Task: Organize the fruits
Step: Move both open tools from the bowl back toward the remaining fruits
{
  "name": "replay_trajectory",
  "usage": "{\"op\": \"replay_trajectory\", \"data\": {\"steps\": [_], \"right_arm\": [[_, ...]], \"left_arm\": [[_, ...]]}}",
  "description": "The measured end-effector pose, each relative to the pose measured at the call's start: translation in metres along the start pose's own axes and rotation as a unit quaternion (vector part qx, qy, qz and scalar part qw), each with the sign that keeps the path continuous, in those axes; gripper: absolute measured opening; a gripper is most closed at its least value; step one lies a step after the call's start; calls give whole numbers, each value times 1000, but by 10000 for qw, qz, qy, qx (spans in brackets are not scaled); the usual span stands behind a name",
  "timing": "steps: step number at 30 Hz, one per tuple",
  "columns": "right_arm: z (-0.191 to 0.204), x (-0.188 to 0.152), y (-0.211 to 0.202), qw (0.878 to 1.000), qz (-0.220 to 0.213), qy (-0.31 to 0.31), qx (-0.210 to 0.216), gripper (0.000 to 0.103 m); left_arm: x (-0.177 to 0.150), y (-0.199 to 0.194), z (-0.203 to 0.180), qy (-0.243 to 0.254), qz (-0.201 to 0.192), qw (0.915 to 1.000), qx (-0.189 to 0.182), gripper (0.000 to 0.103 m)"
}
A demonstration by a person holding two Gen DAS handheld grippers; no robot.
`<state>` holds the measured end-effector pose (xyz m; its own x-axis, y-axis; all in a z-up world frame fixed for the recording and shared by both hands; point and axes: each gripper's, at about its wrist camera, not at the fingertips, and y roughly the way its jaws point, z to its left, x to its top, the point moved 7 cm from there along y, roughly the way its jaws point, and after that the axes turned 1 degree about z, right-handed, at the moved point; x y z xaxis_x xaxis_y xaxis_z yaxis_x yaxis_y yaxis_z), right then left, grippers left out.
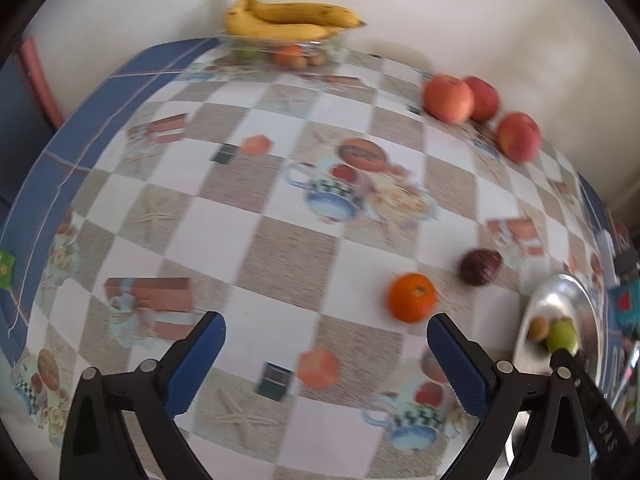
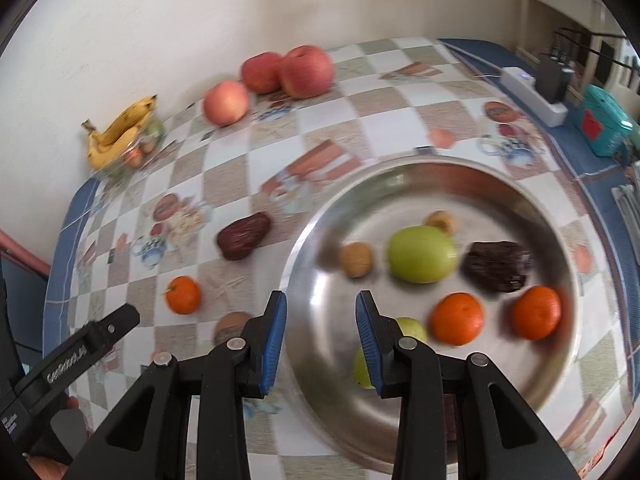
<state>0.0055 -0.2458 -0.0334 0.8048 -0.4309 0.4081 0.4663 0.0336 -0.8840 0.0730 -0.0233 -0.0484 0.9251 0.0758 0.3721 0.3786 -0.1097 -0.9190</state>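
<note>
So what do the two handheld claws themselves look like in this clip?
Both match: the left claw and the right claw have black plastic linkage arms with round silver pivot pins, and each finger carries a ribbed blue pad. White lettering, too blurred to read, runs along the left claw's black body in the right wrist view.

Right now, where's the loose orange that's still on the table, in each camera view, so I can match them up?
Left wrist view: the orange sits lower right on the cloth, just beyond the open left hand-held gripper, with the dark date to its upper right.
Right wrist view: the orange sits lower left, outside the plate, below the date.
Shared landmark: the three apples near the wall.
</note>
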Motion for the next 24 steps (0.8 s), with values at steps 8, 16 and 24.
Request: {"op": "replay_trajectory", "data": {"steps": [8,16,24], "right_arm": [[28,-7,16,9990,151,-418,-75,70],[27,-11,24,9977,183,-588,-270,93],[19,-10,26,9962,127,-646,-564,94]], "left_arm": [[4,1,16,-137,-66,9996,218,103],[1,4,13,-1,-31,9996,269,103],[3,3,13,24,-81,9996,254,103]]}}
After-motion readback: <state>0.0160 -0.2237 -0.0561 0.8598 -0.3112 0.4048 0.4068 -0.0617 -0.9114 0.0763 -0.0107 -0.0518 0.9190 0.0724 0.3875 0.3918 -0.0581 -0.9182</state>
